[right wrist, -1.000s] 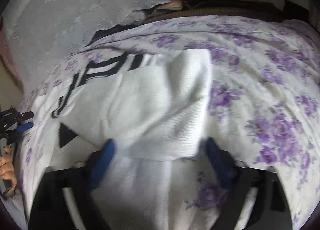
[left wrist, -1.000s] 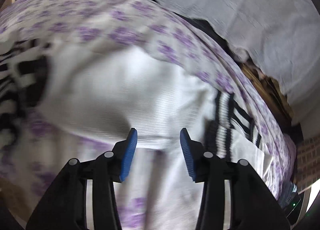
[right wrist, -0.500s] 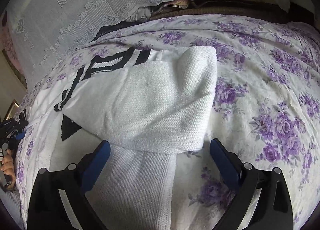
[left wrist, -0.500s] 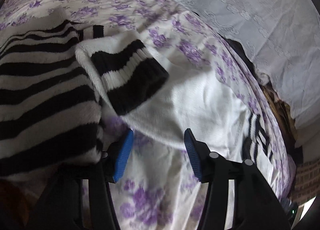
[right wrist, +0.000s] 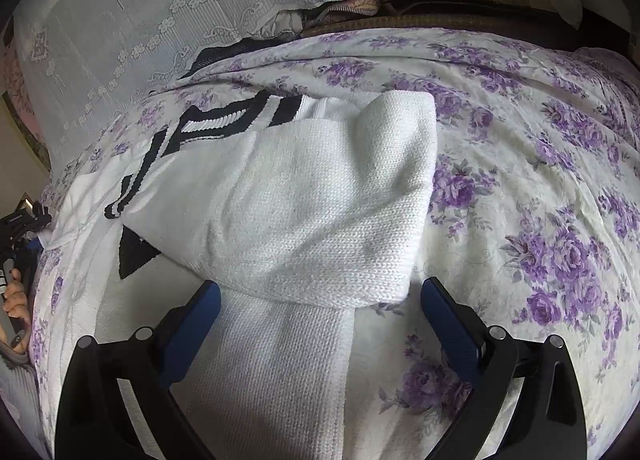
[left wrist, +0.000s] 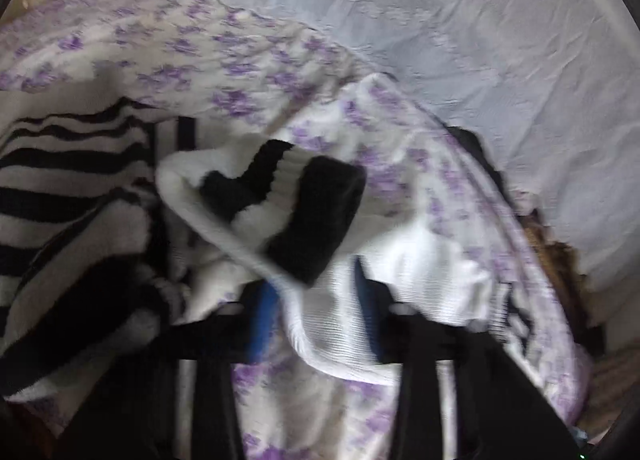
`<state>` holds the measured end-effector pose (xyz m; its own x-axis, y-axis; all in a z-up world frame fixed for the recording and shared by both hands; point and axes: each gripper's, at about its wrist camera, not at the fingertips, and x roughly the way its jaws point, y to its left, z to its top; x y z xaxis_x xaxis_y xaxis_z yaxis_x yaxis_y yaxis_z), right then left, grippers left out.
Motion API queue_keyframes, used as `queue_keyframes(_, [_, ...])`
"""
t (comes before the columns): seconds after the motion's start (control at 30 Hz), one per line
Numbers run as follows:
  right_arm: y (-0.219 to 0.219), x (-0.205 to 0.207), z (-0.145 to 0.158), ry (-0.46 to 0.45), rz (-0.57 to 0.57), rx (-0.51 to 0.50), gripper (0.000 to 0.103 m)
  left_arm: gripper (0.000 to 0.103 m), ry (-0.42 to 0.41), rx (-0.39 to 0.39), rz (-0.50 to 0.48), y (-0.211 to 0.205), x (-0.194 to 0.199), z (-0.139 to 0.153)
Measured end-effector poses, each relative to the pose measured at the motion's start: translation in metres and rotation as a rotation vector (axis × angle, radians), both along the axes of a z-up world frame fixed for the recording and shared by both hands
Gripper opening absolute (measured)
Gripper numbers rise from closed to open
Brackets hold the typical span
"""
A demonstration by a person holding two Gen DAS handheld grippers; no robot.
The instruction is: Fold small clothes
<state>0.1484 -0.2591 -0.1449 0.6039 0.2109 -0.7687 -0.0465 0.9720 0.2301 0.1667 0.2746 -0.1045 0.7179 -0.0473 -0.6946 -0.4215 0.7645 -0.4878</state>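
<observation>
White knit sweater (right wrist: pixel 304 195) lies half-folded on the floral bedsheet (right wrist: pixel 540 163), one sleeve crossed over the body; it's soft, light, floppy knit that will sag and stretch, so you take it at a doubled edge or the black-banded cuff (left wrist: pixel 308 215), not mid-panel. Since half a second ago the left gripper (left wrist: pixel 316 320) has slid in under that cuffed sleeve and its jaws are closing with white knit between them, blur hiding whether they pinch yet. Right gripper (right wrist: pixel 320 320) unchanged, jaws wide apart, straddling the sweater, gripping nothing.

Left gripper (left wrist: pixel 316 300): pitched downward, jaws closing, white knit fabric between the pads. Right gripper (right wrist: pixel 320 312): pitched downward, jaws spread wide, gripping nothing.
</observation>
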Motion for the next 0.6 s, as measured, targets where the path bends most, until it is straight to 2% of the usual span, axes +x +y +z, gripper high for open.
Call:
queue_keyframes(0.07, [0.0,0.0,0.0,0.0,0.0,0.001,0.1,0.016,-0.03,-0.029,-0.023,-0.001,-0.002,0.007])
queue_keyframes(0.17, [0.0,0.0,0.0,0.0,0.0,-0.001,0.1,0.013,-0.064,0.002,-0.041,-0.009,-0.007,0.023])
queue_keyframes(0.33, [0.0,0.0,0.0,0.0,0.0,-0.001,0.1,0.012,-0.122,-0.015,-0.121,-0.028,-0.011,0.045])
queue_keyframes(0.47, [0.0,0.0,0.0,0.0,0.0,0.0,0.1,0.011,-0.142,0.043,-0.205,-0.059,-0.008,0.058])
queue_keyframes(0.6, [0.0,0.0,0.0,0.0,0.0,-0.001,0.1,0.009,-0.158,0.079,-0.237,-0.072,-0.01,0.061])
